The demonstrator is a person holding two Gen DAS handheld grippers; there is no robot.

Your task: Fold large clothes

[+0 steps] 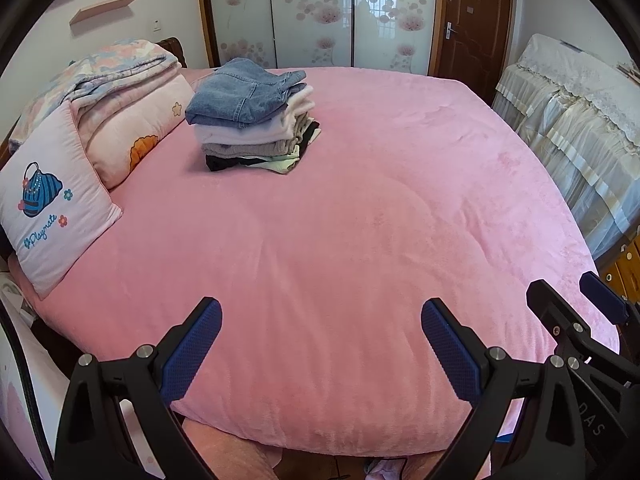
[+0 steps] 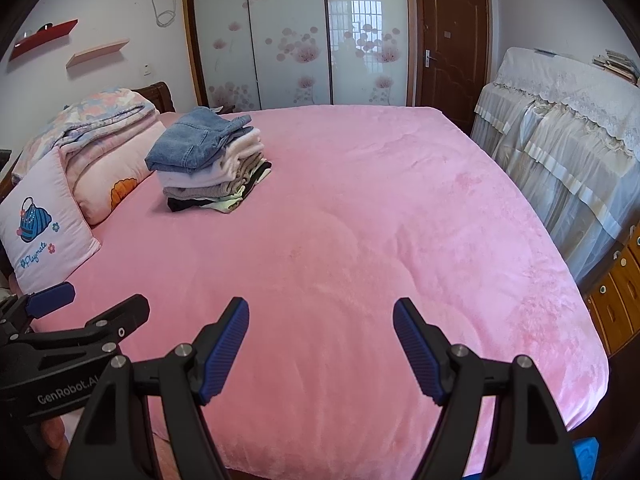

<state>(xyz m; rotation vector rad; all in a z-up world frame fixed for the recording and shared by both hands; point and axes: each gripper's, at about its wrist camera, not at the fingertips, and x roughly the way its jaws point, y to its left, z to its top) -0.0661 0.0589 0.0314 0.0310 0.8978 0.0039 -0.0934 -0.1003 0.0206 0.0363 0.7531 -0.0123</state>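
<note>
A stack of folded clothes (image 1: 250, 120), blue jeans on top over white, grey, black and pale green pieces, sits on the pink bed (image 1: 340, 260) at the far left, near the pillows. It also shows in the right wrist view (image 2: 208, 164). My left gripper (image 1: 320, 316) is open and empty above the near edge of the bed. My right gripper (image 2: 320, 316) is open and empty too, beside it; it shows at the right edge of the left wrist view (image 1: 576, 292). No unfolded garment is in view on the pink bed cover (image 2: 380, 240).
Pillows (image 1: 52, 208) and a folded floral quilt (image 1: 116, 76) lie at the bed's left. A lace-covered piece of furniture (image 2: 560, 128) stands along the right. Wardrobe sliding doors (image 2: 296, 32) and a brown door (image 2: 452, 40) are behind. Wooden drawers (image 2: 616, 292) stand at the right.
</note>
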